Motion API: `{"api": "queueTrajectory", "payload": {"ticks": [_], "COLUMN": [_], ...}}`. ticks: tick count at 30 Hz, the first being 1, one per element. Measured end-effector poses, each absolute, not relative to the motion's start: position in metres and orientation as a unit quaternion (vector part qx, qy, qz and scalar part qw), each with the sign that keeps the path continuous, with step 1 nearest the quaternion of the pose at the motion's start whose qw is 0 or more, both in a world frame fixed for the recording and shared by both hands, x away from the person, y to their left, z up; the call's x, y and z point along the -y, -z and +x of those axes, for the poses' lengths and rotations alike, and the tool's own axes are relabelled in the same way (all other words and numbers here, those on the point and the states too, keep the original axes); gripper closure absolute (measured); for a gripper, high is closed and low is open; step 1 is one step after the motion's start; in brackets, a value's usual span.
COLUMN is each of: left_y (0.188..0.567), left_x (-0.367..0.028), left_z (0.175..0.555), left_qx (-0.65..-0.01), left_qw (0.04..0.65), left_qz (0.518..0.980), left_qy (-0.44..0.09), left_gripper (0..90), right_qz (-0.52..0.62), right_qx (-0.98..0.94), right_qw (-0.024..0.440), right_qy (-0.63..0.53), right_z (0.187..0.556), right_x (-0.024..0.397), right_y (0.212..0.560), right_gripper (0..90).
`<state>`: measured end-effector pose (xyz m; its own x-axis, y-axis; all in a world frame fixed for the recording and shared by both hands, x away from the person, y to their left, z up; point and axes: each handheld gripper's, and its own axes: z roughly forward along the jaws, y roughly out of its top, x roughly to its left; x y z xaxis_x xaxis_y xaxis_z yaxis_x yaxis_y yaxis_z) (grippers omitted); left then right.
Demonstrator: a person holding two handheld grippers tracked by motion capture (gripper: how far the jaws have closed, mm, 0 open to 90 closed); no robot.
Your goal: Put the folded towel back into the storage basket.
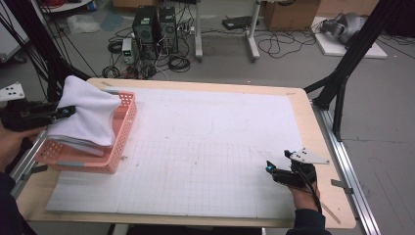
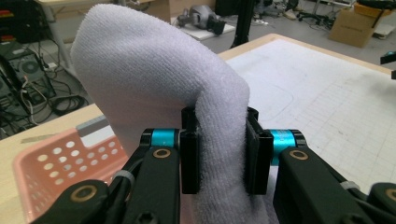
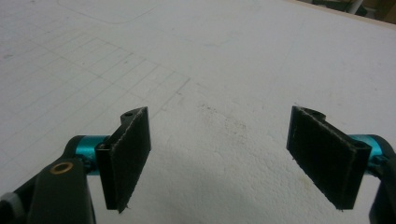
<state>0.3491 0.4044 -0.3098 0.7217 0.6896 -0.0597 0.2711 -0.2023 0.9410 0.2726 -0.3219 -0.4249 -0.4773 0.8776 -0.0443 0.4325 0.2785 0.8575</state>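
A white towel (image 1: 89, 112) hangs bunched over the pink plastic basket (image 1: 125, 131) at the table's left edge. My left gripper (image 1: 68, 112) comes in from the left and is shut on a thick fold of it. In the left gripper view the towel (image 2: 154, 70) rises as a tall hump, pinched between the two black pads (image 2: 258, 154), with the basket (image 2: 51, 163) below it. My right gripper (image 1: 270, 166) rests low over the white gridded mat at the front right. Its jaws stand wide apart in the right gripper view, and the pads (image 3: 128, 154) have nothing between them.
A white gridded mat (image 1: 205, 147) covers most of the wooden table (image 1: 323, 147). Black frame legs (image 1: 352, 54) stand at the right, with computer towers (image 1: 155, 27) and cables on the floor behind the table.
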Motion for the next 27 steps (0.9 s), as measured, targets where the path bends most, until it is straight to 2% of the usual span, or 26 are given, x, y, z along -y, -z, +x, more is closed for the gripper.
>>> {"api": "queueTrajectory", "payload": {"ticks": [6,14,20,27], "left_y": [0.327,0.335,0.350,0.355], "left_x": [-0.394,-0.380,-0.384,-0.399], "left_z": [0.360,0.367,0.377,0.381], "left_qx": [-0.332,-0.319,-0.375,-0.445], "left_qw": [0.535,0.563,0.517,0.478], "left_qz": [0.757,0.746,0.752,0.738], "left_qy": [-0.176,-0.156,-0.163,-0.170], "left_gripper": [72.1,72.0,70.6,68.1], "right_qz": [0.433,0.433,0.433,0.434], "right_qx": [-0.754,-0.755,-0.755,-0.754], "right_qw": [0.271,0.268,0.267,0.269], "right_qy": [-0.413,-0.413,-0.414,-0.414], "right_z": [0.273,0.273,0.272,0.272], "right_x": [0.322,0.321,0.320,0.322], "right_y": [0.425,0.425,0.425,0.425], "right_gripper": [20.6,20.7,20.6,20.6]}}
